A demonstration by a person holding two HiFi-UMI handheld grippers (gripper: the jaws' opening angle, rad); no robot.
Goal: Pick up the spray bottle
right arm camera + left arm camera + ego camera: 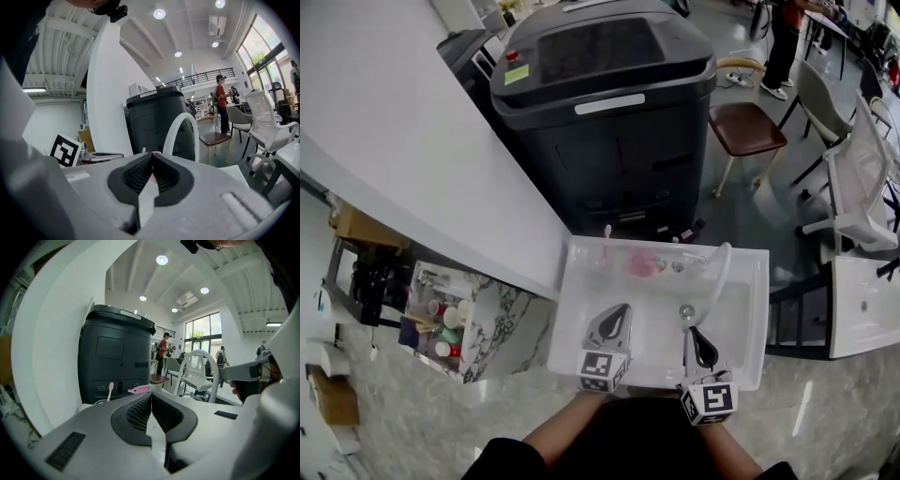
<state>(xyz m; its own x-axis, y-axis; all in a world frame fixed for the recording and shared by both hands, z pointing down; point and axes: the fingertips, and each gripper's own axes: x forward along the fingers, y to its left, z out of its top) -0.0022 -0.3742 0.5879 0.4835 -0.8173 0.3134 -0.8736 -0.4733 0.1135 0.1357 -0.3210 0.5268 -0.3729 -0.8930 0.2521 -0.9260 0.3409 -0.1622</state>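
Observation:
A pink spray bottle [642, 264] lies on the back ledge of the white sink [581, 323]. In the left gripper view only its pink trigger head [139, 389] shows above the jaws. My left gripper [622, 308] [151, 393] hangs over the basin's left half, pointing at the ledge, a short way from the bottle. Its jaws are shut with nothing between them. My right gripper [691, 330] [152, 154] is over the basin's right half, near the drain [685, 310]. Its jaws meet at the tips and hold nothing.
A pink toothbrush [607, 232] [110, 391] stands at the ledge's left. A white arched faucet [722, 267] [180, 124] rises at the sink's right. Behind the sink stands a big black machine [600, 94], beside it a brown chair [748, 127]. A shelf of bottles [441, 319] is at the left.

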